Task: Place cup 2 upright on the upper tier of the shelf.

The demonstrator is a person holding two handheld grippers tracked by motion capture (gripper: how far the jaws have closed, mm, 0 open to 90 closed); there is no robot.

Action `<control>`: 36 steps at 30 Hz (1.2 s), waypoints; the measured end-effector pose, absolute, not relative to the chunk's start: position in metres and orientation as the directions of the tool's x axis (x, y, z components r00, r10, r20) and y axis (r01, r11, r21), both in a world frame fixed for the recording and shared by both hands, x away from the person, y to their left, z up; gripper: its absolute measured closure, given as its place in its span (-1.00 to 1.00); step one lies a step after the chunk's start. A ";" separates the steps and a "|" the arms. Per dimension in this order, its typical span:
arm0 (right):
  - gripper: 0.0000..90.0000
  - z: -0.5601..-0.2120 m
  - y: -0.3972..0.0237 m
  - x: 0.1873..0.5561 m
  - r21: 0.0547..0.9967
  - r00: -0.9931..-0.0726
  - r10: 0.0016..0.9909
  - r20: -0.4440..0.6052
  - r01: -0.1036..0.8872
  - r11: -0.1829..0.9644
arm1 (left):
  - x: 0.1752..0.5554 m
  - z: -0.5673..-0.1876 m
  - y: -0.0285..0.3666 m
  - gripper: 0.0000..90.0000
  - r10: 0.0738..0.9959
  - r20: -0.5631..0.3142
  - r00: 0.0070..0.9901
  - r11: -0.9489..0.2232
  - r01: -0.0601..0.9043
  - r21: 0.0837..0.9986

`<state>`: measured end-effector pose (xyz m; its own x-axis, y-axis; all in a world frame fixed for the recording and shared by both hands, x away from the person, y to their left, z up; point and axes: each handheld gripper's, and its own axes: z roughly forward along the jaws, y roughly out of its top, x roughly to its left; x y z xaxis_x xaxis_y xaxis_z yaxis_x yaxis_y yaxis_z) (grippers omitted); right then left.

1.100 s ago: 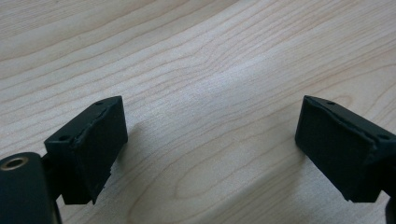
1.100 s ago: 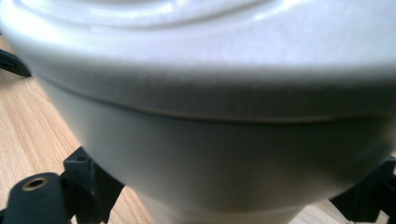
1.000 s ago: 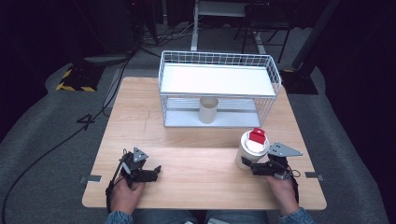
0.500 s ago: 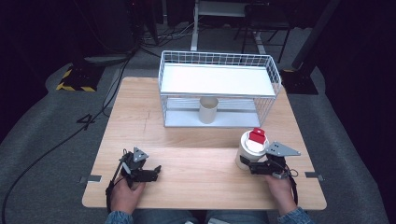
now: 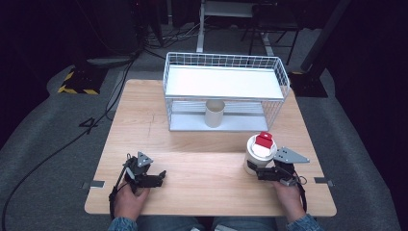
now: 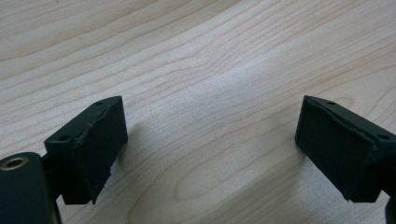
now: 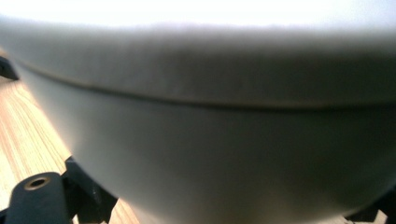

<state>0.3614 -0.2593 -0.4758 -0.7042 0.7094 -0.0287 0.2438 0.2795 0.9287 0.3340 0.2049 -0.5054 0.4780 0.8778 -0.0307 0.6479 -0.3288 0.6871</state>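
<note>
A white lidded cup (image 5: 252,161) with a red piece (image 5: 263,140) on its lid stands at the table's front right. My right gripper (image 5: 255,170) reaches in from the right, jaws set wide on either side of the cup's base. In the right gripper view the cup's wall (image 7: 224,140) sits very close, and the jaws look as wide as it. My left gripper (image 5: 161,177) rests on the wood at the front left. Its jaws are open, with bare tabletop between them in the left gripper view (image 6: 212,154).
A white wire rack (image 5: 226,82) with a flat shelf stands at the back middle of the wooden table (image 5: 202,144). A beige cup (image 5: 214,113) stands upright under that shelf. Cables run over the dark floor behind.
My right gripper has slid a little to the left, closer around the white cup. The cup and my left gripper have stayed put.
</note>
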 end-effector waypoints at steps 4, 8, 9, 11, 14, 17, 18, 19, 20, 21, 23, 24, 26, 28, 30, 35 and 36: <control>-0.70 -0.474 -0.260 0.361 0.935 -0.704 0.710 -0.021 0.238 0.264 | 0.334 -0.505 0.205 -0.78 0.878 -0.031 0.478 -0.329 0.648 0.687; -0.70 -0.472 -0.261 0.360 0.937 -0.706 0.708 -0.009 0.241 0.252 | 0.334 -0.505 0.205 -0.78 0.878 -0.031 0.478 -0.329 0.648 0.687; -0.69 -0.470 -0.262 0.360 0.937 -0.706 0.709 -0.006 0.243 0.250 | 0.334 -0.505 0.205 -0.78 0.878 -0.031 0.478 -0.329 0.648 0.687; -0.69 -0.467 -0.263 0.359 0.940 -0.706 0.709 0.003 0.245 0.239 | 0.334 -0.505 0.205 -0.78 0.878 -0.031 0.478 -0.329 0.648 0.687; -0.69 -0.462 -0.265 0.359 0.942 -0.710 0.704 0.015 0.246 0.227 | 0.334 -0.505 0.205 -0.78 0.878 -0.031 0.478 -0.328 0.648 0.687; -0.69 -0.455 -0.266 0.358 0.945 -0.711 0.703 0.017 0.241 0.221 | 0.334 -0.505 0.205 -0.78 0.878 -0.031 0.478 -0.329 0.648 0.687; -0.69 -0.453 -0.266 0.357 0.946 -0.709 0.705 0.016 0.238 0.219 | 0.334 -0.505 0.205 -0.78 0.878 -0.031 0.478 -0.329 0.648 0.687; -0.69 -0.448 -0.266 0.356 0.949 -0.714 0.700 0.012 0.228 0.216 | 0.334 -0.505 0.205 -0.78 0.876 -0.032 0.481 -0.331 0.648 0.687; -0.69 -0.448 -0.266 0.356 0.949 -0.714 0.700 0.012 0.228 0.216 | 0.335 -0.505 0.205 -0.78 0.875 -0.029 0.484 -0.336 0.648 0.684; -0.69 -0.442 -0.266 0.356 0.950 -0.715 0.699 0.007 0.223 0.218 | 0.335 -0.505 0.205 -0.78 0.875 -0.028 0.484 -0.336 0.647 0.684; -0.69 -0.437 -0.265 0.356 0.951 -0.717 0.697 0.001 0.216 0.220 | 0.335 -0.505 0.205 -0.78 0.875 -0.029 0.483 -0.335 0.648 0.684; -0.69 -0.434 -0.265 0.356 0.951 -0.718 0.696 0.000 0.214 0.221 | 0.335 -0.505 0.205 -0.78 0.875 -0.028 0.483 -0.336 0.648 0.683; -0.70 -0.432 -0.265 0.356 0.951 -0.719 0.695 -0.005 0.211 0.225 | 0.335 -0.505 0.205 -0.78 0.875 -0.029 0.483 -0.335 0.648 0.684; -0.69 -0.427 -0.265 0.356 0.953 -0.723 0.691 -0.003 0.207 0.220 | 0.335 -0.505 0.205 -0.78 0.877 -0.030 0.480 -0.331 0.649 0.685; -0.69 -0.419 -0.264 0.357 0.954 -0.725 0.689 -0.008 0.200 0.222 | 0.335 -0.505 0.205 -0.78 0.876 -0.029 0.482 -0.334 0.648 0.684; -0.69 -0.409 -0.264 0.360 0.955 -0.728 0.686 -0.008 0.197 0.220 | 0.335 -0.505 0.205 -0.78 0.876 -0.029 0.482 -0.334 0.648 0.684; -0.69 -0.406 -0.264 0.360 0.956 -0.729 0.684 -0.008 0.195 0.218 | 0.335 -0.505 0.205 -0.78 0.877 -0.030 0.480 -0.332 0.649 0.685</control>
